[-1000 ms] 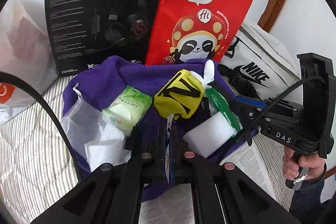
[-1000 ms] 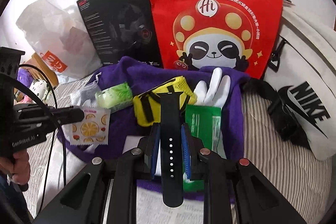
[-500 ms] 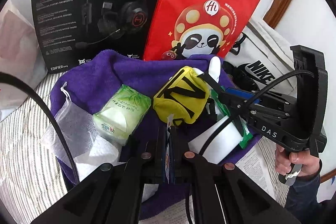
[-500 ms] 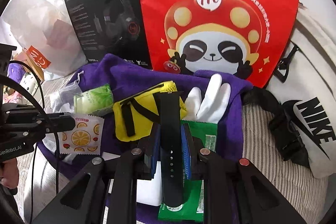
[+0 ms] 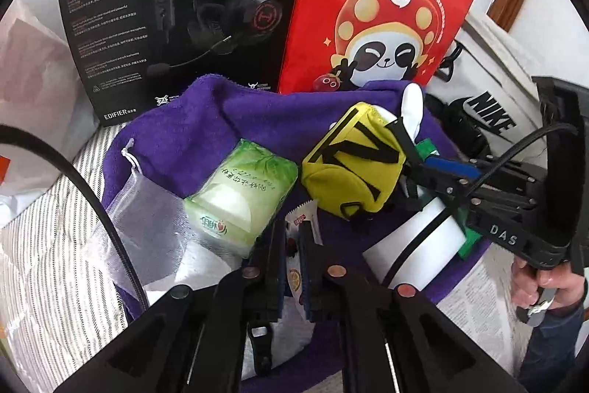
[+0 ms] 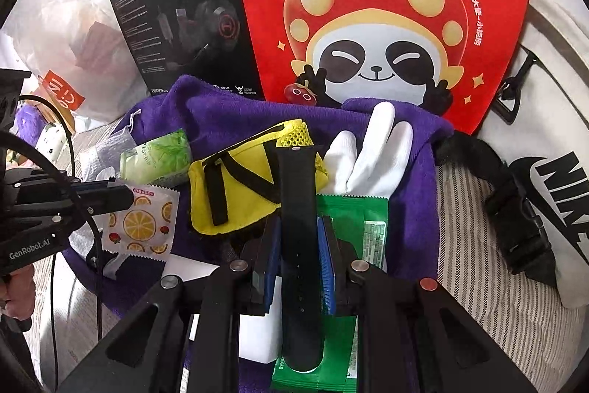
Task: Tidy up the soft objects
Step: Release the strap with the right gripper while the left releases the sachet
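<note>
Am holding black rubber watch strap in right tool, flat orange-print sachet between just-loosening left tool pads, lowering both over purple towel to group softs.

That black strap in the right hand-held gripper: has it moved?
Yes. The black strap has come forward over the yellow pouch, nearer the red panda bag.
</note>
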Motion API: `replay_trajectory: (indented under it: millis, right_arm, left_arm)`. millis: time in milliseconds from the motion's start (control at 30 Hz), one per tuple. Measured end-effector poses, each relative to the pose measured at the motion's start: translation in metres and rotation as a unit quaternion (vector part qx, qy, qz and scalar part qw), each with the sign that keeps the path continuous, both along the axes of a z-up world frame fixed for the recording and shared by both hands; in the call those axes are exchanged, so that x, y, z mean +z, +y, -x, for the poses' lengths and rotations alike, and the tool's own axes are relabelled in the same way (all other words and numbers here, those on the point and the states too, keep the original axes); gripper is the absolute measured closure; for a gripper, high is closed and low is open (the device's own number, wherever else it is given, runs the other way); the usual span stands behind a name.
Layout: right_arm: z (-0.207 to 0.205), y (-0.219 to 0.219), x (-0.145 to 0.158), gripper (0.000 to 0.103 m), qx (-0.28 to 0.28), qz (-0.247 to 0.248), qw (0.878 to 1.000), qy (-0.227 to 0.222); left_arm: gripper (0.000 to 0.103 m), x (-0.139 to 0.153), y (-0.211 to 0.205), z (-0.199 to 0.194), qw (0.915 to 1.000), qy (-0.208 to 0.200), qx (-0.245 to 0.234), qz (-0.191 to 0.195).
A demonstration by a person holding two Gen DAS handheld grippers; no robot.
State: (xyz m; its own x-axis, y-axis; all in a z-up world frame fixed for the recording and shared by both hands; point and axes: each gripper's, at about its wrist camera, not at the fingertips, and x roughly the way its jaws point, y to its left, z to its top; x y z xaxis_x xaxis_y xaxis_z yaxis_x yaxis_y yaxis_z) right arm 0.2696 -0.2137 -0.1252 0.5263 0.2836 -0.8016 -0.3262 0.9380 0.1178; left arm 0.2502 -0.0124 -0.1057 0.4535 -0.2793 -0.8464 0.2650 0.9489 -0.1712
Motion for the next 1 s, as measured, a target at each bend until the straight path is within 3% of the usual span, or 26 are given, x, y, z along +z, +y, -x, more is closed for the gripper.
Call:
replay_trajectory:
  millis: [367,533,600,700,800,1000]
  right_arm:
    - [0.005,-0.001,0.001,0.081,0.002,-0.001,1.000,0.002]
    - [0.006,-0.003,0.003,0.061,-0.001,0.002,1.000,-0.001]
    - [0.008,-0.004,0.005,0.060,-0.001,0.005,1.000,-0.001]
    - [0.010,-0.005,0.011,0.057,-0.002,0.005,1.000,-0.002]
    - [0.016,-0.008,0.018,0.050,-0.010,0.009,1.000,-0.008]
    - [0.034,-0.012,0.033,0.047,-0.029,-0.003,1.000,0.003]
  left_arm:
    - [0.069,-0.005,-0.009,0.006,0.9992,-0.004,-0.009,-0.039]
    - [0.063,-0.001,-0.008,0.011,0.9988,-0.006,-0.007,-0.049]
    - [0.052,0.001,-0.007,0.013,0.9986,-0.008,-0.007,-0.052]
    - [0.042,0.006,-0.005,0.017,0.9986,-0.012,-0.005,-0.052]
    - [0.037,0.012,-0.003,0.021,0.9988,-0.017,-0.001,-0.047]
    - [0.027,0.021,0.000,0.036,0.9978,-0.031,0.002,-0.059]
